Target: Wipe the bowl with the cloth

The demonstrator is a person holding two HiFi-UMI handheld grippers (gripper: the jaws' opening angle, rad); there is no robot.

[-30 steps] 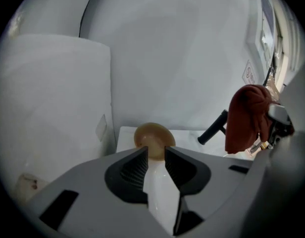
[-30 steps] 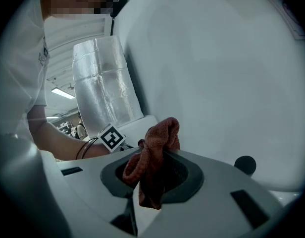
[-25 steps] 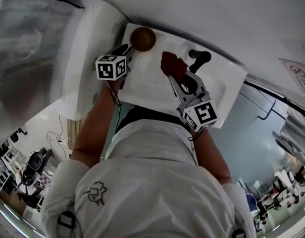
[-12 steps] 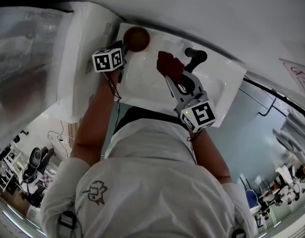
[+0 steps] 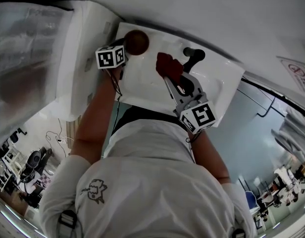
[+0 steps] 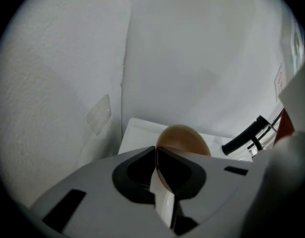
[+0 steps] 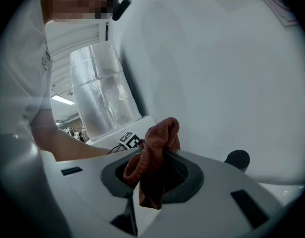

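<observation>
Bowl point(image 5: 136, 41) sat at the far left corner of the sink point(image 5: 142, 86), its rim pinched between my left fingers point(image 6: 135, 175), which had just closed. My right fingers point(image 7: 187, 180) clamped the cloth point(image 5: 169, 66), right of the bowl and apart. Only the left gripper view showed the rim grip.

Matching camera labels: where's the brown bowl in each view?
Head view: bowl upper centre-left.
Left gripper view: bowl low centre.
Right gripper view: not in it.
Shared landmark: black faucet handle, seen at right in the left gripper view and lower right in the right gripper view.
</observation>
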